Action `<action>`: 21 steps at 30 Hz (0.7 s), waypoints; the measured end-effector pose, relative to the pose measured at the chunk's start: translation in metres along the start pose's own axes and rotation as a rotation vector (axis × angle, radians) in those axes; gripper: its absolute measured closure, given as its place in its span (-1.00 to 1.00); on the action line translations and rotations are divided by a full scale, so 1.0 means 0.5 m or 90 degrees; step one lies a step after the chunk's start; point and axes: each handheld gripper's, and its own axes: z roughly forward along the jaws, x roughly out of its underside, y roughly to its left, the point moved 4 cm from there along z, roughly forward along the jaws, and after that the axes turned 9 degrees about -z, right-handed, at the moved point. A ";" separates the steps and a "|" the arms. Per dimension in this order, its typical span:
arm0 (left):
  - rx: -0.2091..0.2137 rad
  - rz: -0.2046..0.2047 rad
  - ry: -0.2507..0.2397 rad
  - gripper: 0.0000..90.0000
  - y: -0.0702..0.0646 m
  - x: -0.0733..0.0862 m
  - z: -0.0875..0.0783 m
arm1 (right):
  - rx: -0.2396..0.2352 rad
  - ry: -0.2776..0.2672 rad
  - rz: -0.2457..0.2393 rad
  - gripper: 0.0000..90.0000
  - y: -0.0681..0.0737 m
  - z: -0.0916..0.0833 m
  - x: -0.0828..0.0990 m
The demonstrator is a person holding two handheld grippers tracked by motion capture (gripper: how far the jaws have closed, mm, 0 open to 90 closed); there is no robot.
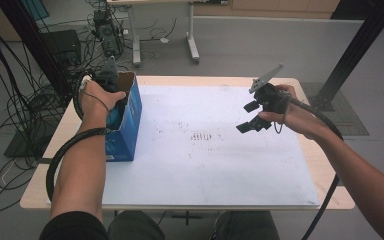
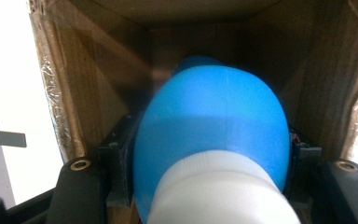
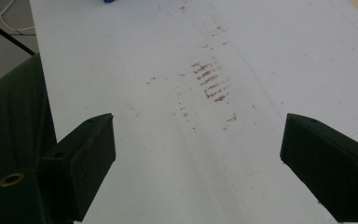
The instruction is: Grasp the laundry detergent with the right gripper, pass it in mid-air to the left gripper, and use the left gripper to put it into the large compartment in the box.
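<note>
A blue open-topped cardboard box [image 1: 128, 125] stands at the left edge of the table. My left gripper [image 2: 209, 161] reaches down into it from above. In the left gripper view its jaws are shut on a smooth blue rounded object [image 2: 214, 116] with a white end [image 2: 216, 191] nearest the camera, and the box's brown inner walls [image 2: 88, 79] surround it. My right gripper [image 1: 252, 116] hovers above the right side of the white sheet [image 1: 205, 160]. It is open with nothing between its fingers [image 3: 81, 161].
The white sheet covers most of the wooden table [image 1: 330, 195] and has a patch of small brown marks [image 1: 202, 136] near its middle. Black cables [image 1: 10, 100] and equipment lie on the floor to the left. Another table's legs [image 1: 192, 45] stand beyond.
</note>
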 end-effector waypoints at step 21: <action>0.001 -0.002 -0.003 -0.19 0.001 -0.003 0.001 | 0.006 0.002 0.000 -0.77 -0.003 -0.009 0.001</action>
